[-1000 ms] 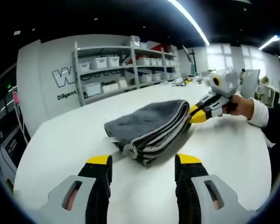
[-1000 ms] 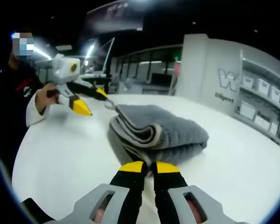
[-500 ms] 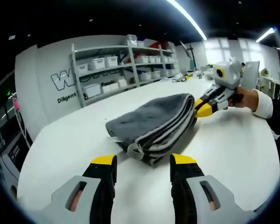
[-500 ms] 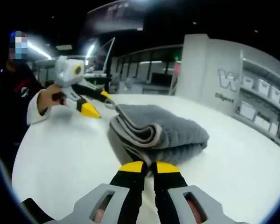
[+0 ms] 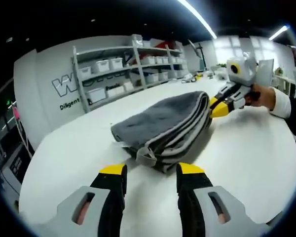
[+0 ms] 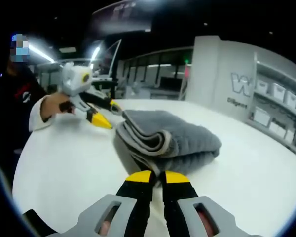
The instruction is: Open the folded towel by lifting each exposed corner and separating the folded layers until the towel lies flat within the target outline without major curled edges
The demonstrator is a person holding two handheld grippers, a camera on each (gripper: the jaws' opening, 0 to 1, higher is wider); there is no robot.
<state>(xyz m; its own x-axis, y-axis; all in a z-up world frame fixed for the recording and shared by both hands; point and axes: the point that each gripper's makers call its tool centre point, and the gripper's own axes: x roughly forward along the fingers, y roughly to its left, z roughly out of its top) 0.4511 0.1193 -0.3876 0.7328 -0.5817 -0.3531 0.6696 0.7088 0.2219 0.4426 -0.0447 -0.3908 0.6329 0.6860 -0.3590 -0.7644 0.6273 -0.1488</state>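
A folded grey towel point(image 5: 163, 123) lies in several layers on the white table point(image 5: 64, 158). My left gripper point(image 5: 151, 170) stands open just short of its near corner, where a small grey loop point(image 5: 147, 156) sticks out. In the right gripper view the towel point(image 6: 182, 136) lies straight ahead, and my right gripper point(image 6: 158, 177) is shut on the edge of its lower layers. The left gripper point(image 6: 107, 113) reaches in from the left there, jaws apart at the towel's far corner. In the left gripper view the right gripper point(image 5: 218, 106) holds the towel's far edge.
Metal shelves with white bins point(image 5: 123, 69) stand behind the table against a lettered wall. A person's hand and white cuff point(image 5: 276, 101) hold the right gripper. More shelving point(image 6: 276, 108) stands at the right. The table edge point(image 6: 44, 163) curves close on the left.
My left gripper has moved closer to the towel's corner and its jaws have narrowed a little. The right gripper has stayed shut on the towel's edge, and the towel has not moved.
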